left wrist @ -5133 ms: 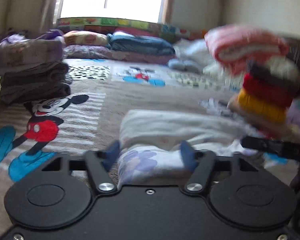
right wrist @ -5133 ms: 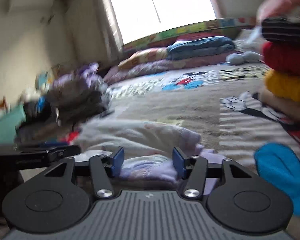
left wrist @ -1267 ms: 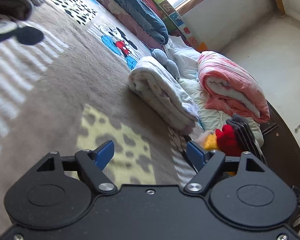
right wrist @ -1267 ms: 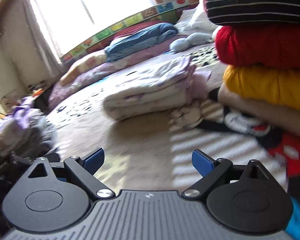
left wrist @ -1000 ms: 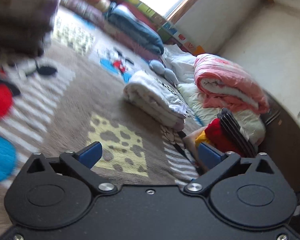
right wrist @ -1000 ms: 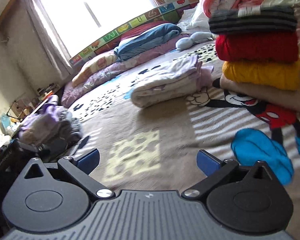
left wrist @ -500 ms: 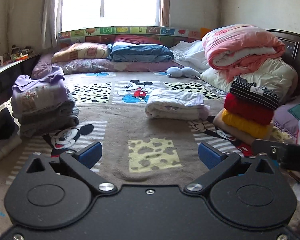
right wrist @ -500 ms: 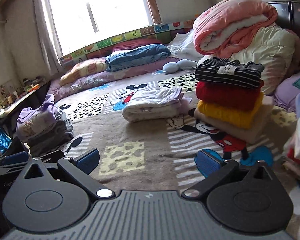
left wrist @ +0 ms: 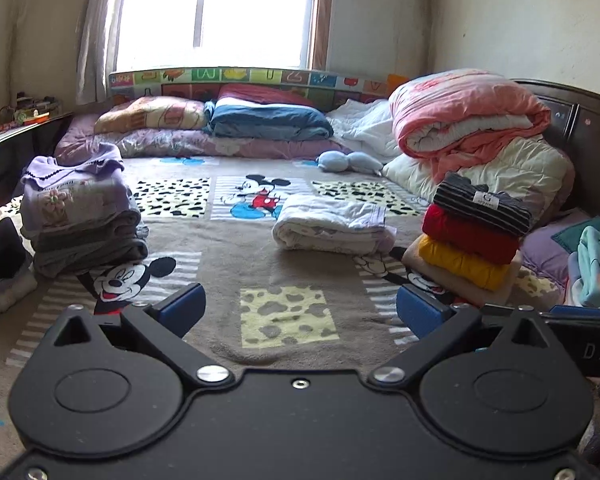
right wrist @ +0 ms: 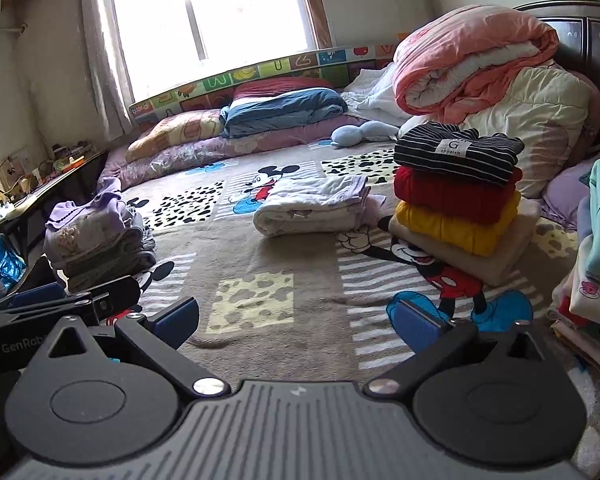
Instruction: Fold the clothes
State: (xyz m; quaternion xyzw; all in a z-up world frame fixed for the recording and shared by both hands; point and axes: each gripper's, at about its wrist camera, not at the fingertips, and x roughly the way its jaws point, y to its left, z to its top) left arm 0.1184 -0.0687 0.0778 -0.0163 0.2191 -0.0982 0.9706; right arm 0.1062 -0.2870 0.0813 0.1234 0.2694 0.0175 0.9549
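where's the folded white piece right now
The folded white piece lies mid-bed on the Mickey blanket, in both wrist views, just left of the striped-red-yellow stack, touched by neither tongs.

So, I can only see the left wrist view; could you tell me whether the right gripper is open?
Observer: Yes, the right gripper is open, with nothing between its fingers; only the blanket lies below.
Operator: Thank you. Can you read the label on the striped top?
Observer: In the right wrist view it shows a large G with a line of small print under it.
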